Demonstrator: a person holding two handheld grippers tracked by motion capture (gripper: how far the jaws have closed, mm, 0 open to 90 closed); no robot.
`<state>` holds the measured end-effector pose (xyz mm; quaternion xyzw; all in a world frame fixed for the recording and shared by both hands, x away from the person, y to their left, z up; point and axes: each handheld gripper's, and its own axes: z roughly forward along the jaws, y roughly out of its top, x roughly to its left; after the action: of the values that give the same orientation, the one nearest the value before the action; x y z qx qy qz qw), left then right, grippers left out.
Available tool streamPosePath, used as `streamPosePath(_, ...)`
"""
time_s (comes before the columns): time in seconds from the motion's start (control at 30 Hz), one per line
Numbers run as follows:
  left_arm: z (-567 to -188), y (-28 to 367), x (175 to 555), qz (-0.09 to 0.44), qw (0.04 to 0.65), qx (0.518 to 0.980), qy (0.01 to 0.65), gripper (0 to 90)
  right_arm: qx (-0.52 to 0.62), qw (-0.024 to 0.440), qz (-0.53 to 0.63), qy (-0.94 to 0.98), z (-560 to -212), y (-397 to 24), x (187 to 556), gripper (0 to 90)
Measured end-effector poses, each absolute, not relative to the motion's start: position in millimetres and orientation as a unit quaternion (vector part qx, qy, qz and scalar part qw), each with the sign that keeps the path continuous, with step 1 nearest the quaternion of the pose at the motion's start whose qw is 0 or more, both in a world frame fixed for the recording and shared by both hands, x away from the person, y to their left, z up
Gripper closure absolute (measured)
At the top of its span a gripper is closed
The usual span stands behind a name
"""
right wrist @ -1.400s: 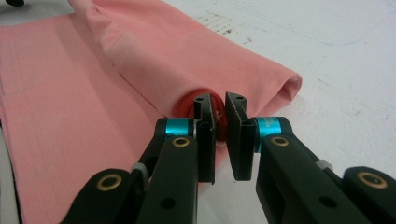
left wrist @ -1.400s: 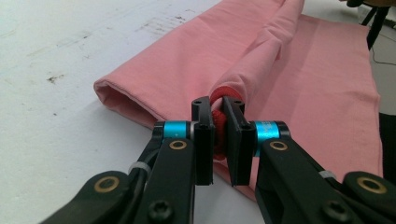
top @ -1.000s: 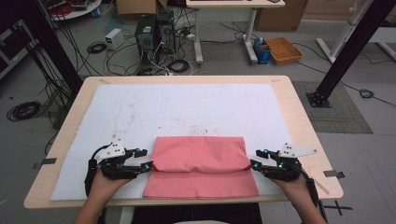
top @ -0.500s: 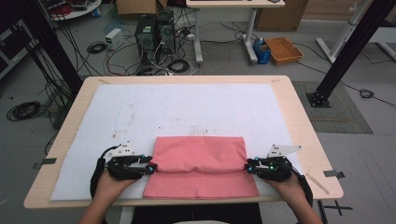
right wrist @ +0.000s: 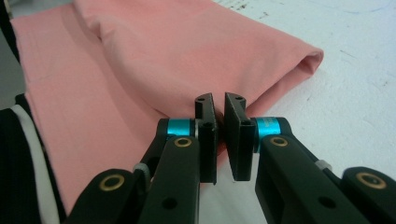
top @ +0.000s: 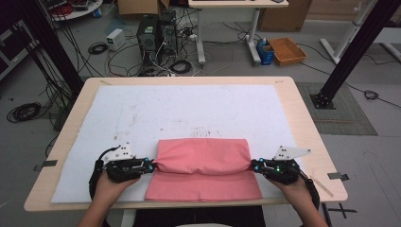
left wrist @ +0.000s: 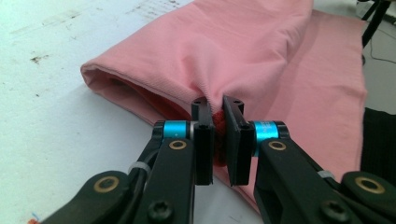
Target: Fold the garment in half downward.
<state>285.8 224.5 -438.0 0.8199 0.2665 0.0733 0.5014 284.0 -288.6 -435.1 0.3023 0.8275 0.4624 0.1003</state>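
High view: pink cloth [top: 203, 168] folded double near the tabletop's [top: 302, 118] front edge, upper layer rolled back. Left gripper view: left gripper [left wrist: 218, 135] pinching a puckered fold. Right gripper view: right gripper [right wrist: 219, 135] clamped on the cloth's edge.

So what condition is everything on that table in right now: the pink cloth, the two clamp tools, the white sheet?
pink cloth: folded over, upper layer bulging, lower layer flat toward the near edge.
left gripper: shut on the cloth's left side, fabric pinched between the jaws.
right gripper: jaws nearly closed at the cloth's right side; whether fabric is caught is hard to tell.
white sheet: spread flat over the table, speckled with dark marks.
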Motion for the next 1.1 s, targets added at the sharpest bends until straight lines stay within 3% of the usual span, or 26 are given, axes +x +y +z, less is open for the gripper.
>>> streamPosePath(0.73, -448, 232, 248, 0.02, 0.498, 0.832, 0.242, 83.4, 0.294, 0.091, 0.468, 0.828, -437, -303, 219, 85.3)
streamPosePath(1.1, -447, 233, 233, 0.005, 0.504, 0.833, 0.228, 83.4, 0.294, 0.09, 0.471, 0.827, -438, -305, 212, 85.3)
